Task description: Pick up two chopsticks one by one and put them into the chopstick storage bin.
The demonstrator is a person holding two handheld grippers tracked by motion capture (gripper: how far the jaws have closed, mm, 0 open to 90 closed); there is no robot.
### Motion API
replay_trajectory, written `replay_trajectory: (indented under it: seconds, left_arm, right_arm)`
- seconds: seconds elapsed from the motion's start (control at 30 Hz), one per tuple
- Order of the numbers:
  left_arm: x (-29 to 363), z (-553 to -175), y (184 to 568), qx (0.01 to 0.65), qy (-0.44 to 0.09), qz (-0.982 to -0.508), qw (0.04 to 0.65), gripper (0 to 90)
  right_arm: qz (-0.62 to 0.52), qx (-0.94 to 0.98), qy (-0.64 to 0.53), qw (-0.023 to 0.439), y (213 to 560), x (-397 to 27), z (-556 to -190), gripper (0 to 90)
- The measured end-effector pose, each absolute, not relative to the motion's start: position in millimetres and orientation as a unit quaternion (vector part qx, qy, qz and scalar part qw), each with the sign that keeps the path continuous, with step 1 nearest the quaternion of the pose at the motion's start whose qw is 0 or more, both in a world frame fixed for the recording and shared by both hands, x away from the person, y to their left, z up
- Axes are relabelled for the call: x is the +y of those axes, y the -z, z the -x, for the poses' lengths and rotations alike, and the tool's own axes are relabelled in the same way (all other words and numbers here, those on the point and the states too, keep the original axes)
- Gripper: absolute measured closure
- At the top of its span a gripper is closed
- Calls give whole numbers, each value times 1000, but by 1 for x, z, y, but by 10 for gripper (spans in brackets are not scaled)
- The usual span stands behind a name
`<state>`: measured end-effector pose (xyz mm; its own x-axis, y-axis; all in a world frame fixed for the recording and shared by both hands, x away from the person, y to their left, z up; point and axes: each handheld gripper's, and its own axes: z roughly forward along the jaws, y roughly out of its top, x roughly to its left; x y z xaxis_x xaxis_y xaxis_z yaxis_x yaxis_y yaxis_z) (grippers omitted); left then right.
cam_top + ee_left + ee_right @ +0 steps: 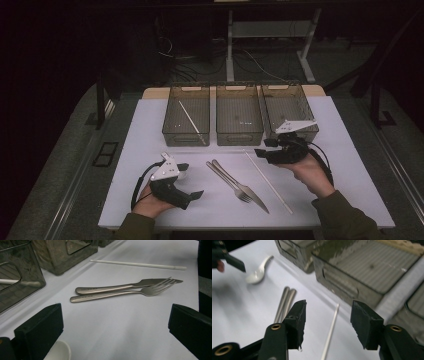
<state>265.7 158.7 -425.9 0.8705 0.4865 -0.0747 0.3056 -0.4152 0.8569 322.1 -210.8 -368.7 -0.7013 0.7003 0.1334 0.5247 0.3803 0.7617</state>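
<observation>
Chopstick (267, 181): white, on the mat, top end at your right gripper (262, 152), running off toward 5 o'clock in the high view
Right gripper: jaws partly apart, nothing pinched — the stick's tip (334, 317) lies below the gap
Axis: stick points along your jaws, so the pads would close across its thickness
Left gripper (196, 194): jaws wide, empty, farther from the stick; fork (117, 293) and knife (120, 287) lie between
Nearer hand: your right
Trays: three at 12 o'clock — left tray (186, 116) holds another stick
</observation>
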Motion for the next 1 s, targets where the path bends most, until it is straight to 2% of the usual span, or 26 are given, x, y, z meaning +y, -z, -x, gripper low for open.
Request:
replay_trajectory:
  seconds: [0.33,0.73,1.0]
  left_arm:
    - [159,-266,426,239,-95,-836,485,0]
    - [160,-265,426,239,-96,-839,479,0]
    - [159,-264,425,239,-96,-838,480,0]
  right_arm:
    - [-383,839,-378,78,398,-234,-297,629]
    - [-386,854,-345,60,419,-239,-268,719]
    - [-394,858,-326,54,431,-238,-262,755]
